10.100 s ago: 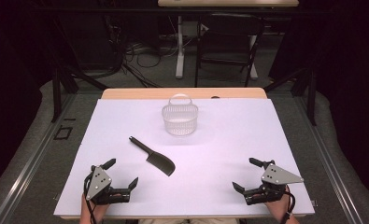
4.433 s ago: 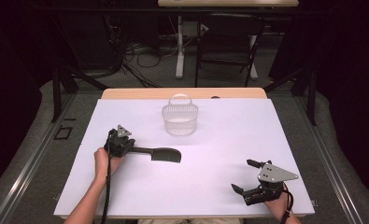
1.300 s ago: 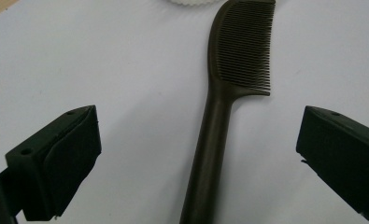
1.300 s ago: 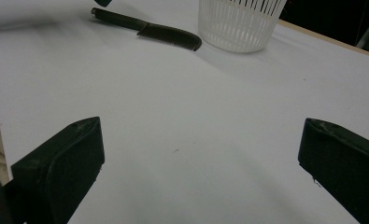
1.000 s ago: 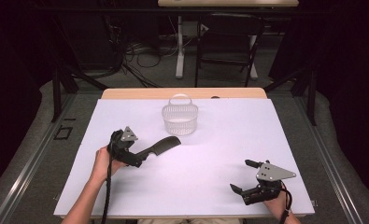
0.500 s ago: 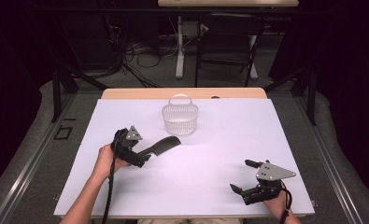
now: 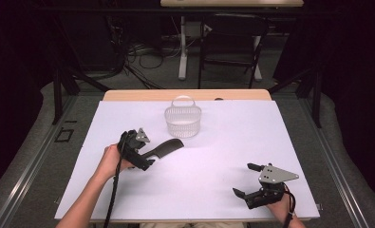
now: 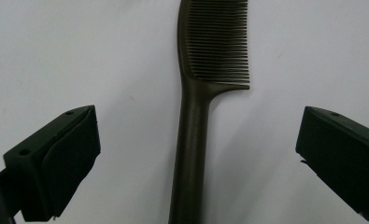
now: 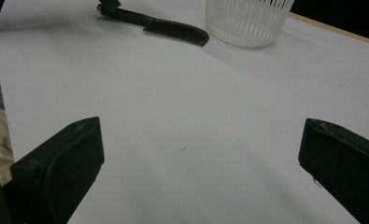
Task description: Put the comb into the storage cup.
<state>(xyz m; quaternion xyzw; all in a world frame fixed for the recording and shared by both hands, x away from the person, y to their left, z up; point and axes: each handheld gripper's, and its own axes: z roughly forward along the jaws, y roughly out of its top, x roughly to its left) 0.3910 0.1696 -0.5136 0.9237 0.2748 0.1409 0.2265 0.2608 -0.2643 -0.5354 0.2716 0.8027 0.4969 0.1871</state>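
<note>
Within the last second the dark plastic long-handled comb [image 7: 168, 146] had swung its toothed end toward the white slatted plastic basket [image 7: 182, 121], lying just short of it. The left gripper [image 7: 149, 152] straddled the handle, jaws wide, gripping nothing. The right gripper [image 7: 244, 179] rested wide open near the front edge. The white table sheet [image 7: 223, 142] between them offered open room.

The comb [image 8: 205, 93] runs off the left gripper view's top and bottom edges, its handle end unseen.

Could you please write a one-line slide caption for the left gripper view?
Open left claw straddling the handle of a dark comb on the white table.
</note>
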